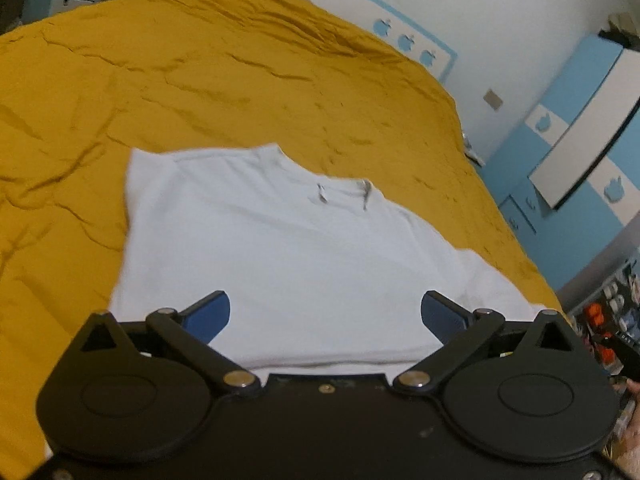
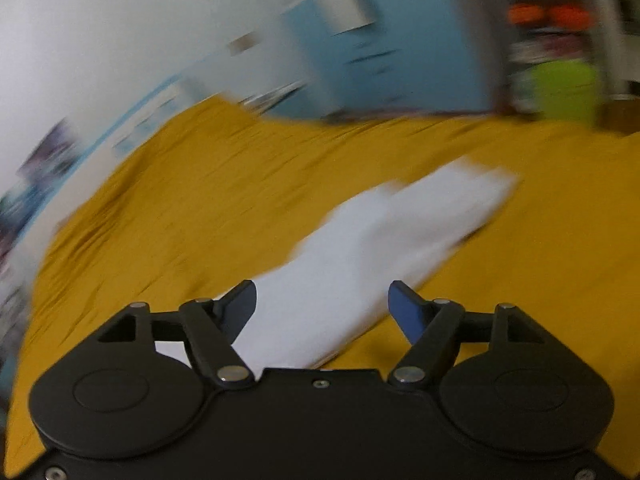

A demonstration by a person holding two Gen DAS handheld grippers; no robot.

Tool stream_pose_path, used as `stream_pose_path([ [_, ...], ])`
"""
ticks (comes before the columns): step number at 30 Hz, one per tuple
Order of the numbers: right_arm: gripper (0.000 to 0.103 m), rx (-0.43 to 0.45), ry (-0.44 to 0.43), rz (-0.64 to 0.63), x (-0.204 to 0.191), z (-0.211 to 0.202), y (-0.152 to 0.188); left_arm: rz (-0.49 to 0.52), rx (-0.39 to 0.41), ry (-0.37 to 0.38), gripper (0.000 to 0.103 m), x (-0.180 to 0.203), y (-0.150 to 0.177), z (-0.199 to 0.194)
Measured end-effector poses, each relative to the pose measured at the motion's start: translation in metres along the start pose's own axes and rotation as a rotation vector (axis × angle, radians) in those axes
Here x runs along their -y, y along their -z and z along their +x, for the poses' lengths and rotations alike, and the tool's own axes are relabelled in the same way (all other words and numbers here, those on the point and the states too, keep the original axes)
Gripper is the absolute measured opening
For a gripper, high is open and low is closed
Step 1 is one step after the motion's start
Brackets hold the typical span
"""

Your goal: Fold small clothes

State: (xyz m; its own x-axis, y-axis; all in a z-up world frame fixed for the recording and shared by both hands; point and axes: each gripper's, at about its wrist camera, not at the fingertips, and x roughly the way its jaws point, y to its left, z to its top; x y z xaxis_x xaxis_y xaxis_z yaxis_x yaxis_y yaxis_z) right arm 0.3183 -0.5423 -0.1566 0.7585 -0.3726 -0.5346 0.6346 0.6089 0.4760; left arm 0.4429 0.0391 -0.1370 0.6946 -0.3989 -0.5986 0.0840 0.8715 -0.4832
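Observation:
A small white T-shirt (image 1: 280, 248) lies flat on the mustard-yellow bedspread (image 1: 160, 92), its collar and label pointing away from me. My left gripper (image 1: 325, 312) hovers over the shirt's near edge, blue-padded jaws spread wide with only flat cloth beneath them. The right wrist view is smeared by motion. There the white shirt (image 2: 380, 240) stretches away as a long band on the yellow bedspread (image 2: 180, 208). My right gripper (image 2: 322, 304) stands open above its near end, pads apart and pressing on nothing.
A white wall with a blue stripe and apple shapes (image 1: 408, 40) borders the bed's far side. A blue and white wardrobe (image 1: 580, 120) stands right of the bed. Cluttered shelves (image 2: 552, 40) and a lime-green container (image 2: 564, 88) lie beyond the bed's edge.

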Motion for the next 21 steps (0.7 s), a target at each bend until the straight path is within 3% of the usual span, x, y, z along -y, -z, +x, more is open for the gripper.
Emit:
stream_pose_path([
  [3, 0.074, -0.018, 0.059, 0.119, 0.045, 0.02, -0.021, -0.01, -0.03, -0.012, 0.103, 0.004, 0.006, 0.011],
  [5, 0.074, -0.038, 0.053, 0.223, 0.068, 0.038, -0.026, -0.015, -0.053, -0.025, 0.103, 0.006, 0.009, 0.019],
  [9, 0.074, -0.07, 0.018, 0.351, 0.078, 0.073, -0.023, -0.005, -0.083, -0.048, 0.103, 0.011, 0.013, 0.032],
  [11, 0.065, -0.051, 0.018, 0.347, 0.073, 0.081, -0.023, 0.002, -0.096, -0.063, 0.103, 0.014, 0.013, 0.037],
  [13, 0.032, -0.046, 0.021, 0.366, 0.073, 0.093, -0.026, 0.008, -0.107, -0.068, 0.103, 0.017, 0.013, 0.042],
  [15, 0.018, -0.053, 0.01, 0.396, 0.076, 0.103, -0.026, 0.017, -0.112, -0.068, 0.103, 0.021, 0.013, 0.047],
  [21, 0.01, 0.019, -0.012, 0.358, 0.069, 0.079, -0.033, 0.023, -0.116, -0.063, 0.103, 0.02, 0.013, 0.049],
])
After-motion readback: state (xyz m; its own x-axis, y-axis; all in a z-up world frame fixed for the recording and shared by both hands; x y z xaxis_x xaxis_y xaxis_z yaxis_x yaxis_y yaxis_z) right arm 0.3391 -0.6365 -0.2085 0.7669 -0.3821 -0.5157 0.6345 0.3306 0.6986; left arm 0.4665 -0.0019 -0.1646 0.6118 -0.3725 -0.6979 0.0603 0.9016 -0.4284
